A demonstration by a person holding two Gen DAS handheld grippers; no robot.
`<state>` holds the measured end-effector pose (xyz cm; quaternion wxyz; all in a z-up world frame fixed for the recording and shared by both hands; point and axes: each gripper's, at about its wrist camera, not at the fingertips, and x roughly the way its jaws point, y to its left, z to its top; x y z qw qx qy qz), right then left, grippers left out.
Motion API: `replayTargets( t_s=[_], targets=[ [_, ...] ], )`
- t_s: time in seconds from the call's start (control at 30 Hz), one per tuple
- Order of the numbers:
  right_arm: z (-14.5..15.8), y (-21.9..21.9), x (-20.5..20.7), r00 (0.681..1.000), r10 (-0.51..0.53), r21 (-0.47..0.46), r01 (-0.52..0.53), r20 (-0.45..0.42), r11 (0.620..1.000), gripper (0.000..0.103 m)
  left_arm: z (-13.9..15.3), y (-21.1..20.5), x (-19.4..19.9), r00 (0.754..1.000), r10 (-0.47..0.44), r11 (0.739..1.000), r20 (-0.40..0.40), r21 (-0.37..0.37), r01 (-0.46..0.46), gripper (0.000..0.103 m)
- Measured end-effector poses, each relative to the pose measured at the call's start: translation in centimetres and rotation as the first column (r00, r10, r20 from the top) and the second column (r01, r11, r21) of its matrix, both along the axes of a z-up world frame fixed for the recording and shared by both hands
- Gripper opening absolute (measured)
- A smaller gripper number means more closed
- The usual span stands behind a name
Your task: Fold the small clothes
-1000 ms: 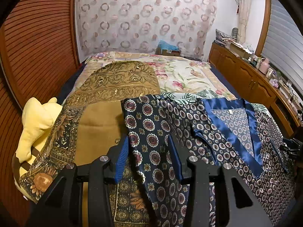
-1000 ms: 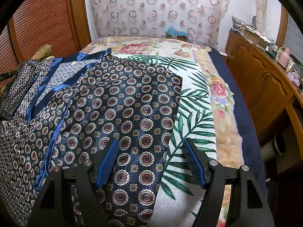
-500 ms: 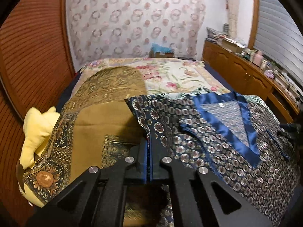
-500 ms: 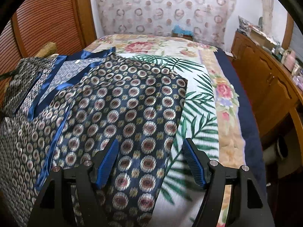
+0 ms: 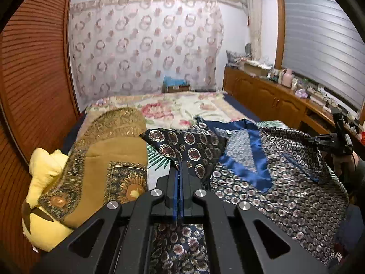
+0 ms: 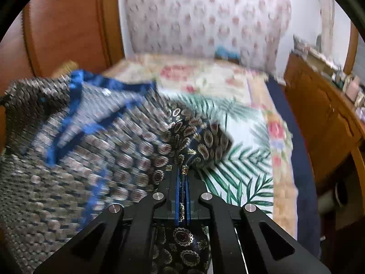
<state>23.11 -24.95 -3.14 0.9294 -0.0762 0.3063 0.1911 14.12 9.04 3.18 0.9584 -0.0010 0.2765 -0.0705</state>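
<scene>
A dark navy patterned shirt (image 5: 269, 166) with round medallions and a shiny blue collar lies spread on the bed. My left gripper (image 5: 179, 171) is shut on its left side, and that cloth is lifted into a fold over the shirt. My right gripper (image 6: 182, 171) is shut on the shirt (image 6: 95, 141) at its right side, with cloth bunched up between the pads. In the left wrist view the right gripper (image 5: 335, 141) shows at the far right, held by a hand.
A floral and palm-leaf bedspread (image 6: 241, 123) covers the bed. A gold patterned cloth (image 5: 107, 159) and a yellow plush toy (image 5: 43, 171) lie at the left. Wooden cabinets (image 5: 273, 100) run along the right; a slatted wood wall (image 5: 34, 73) stands at the left.
Both grippers went from open to shut on the shirt's sides. The left one rose and carried its side toward the right; the right one lifted its side, and the cloth there bunched up.
</scene>
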Motion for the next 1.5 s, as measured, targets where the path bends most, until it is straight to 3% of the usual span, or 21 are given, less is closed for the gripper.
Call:
replayTargets(
  t_s=[0.23,0.47,0.83,1.0,1.1,1.2,1.27,1.4,1.5],
  targets=[
    [3.2,-1.4,-8.5,0.991,0.071,0.084,-0.081,0.116,0.993,0.003,0.4,0.1,-7.3,0.998,-0.015,0.999,0.062,-0.027,0.016,0.002],
    [2.6,-3.2,-15.9,0.983,0.103,0.116,-0.121,0.15,0.986,0.003,-1.9,2.5,-12.7,0.998,0.052,0.996,0.041,-0.069,-0.049,0.002],
    [0.6,-6.4,-21.7,0.994,0.103,0.109,-0.106,0.028,0.988,0.003,-4.5,4.8,-17.9,0.992,0.119,0.991,-0.038,-0.06,-0.122,0.002],
    [-2.1,-7.3,-21.3,0.995,0.074,0.075,-0.069,-0.071,0.995,0.003,-6.5,4.9,-17.6,0.99,0.1,0.994,-0.1,-0.043,-0.104,0.002],
    [-2.0,-7.2,-21.2,0.994,0.073,0.07,-0.067,-0.085,0.995,0.003,-6.9,4.9,-17.8,0.99,0.087,0.996,-0.113,-0.023,-0.09,0.002],
    [-0.9,-7.2,-20.8,0.995,0.073,0.061,-0.068,-0.074,0.996,0.007,-6.3,5.0,-18.1,0.993,0.081,0.997,-0.088,-0.011,-0.083,0.023],
    [-0.5,-6.7,-21.6,0.996,0.065,0.053,-0.062,-0.059,0.997,0.011,-5.6,5.3,-18.2,0.995,0.081,0.996,-0.064,-0.022,-0.082,0.043],
    [0.8,-7.0,-22.5,0.998,0.049,0.041,-0.048,-0.024,0.998,0.023,-4.4,5.8,-17.7,0.995,0.086,0.996,-0.041,-0.018,-0.086,0.049],
    [2.0,-7.1,-23.1,0.999,0.04,0.043,-0.04,-0.003,0.998,0.042,-3.6,5.8,-16.3,0.996,0.08,0.997,-0.032,-0.006,-0.081,0.063]
  ],
)
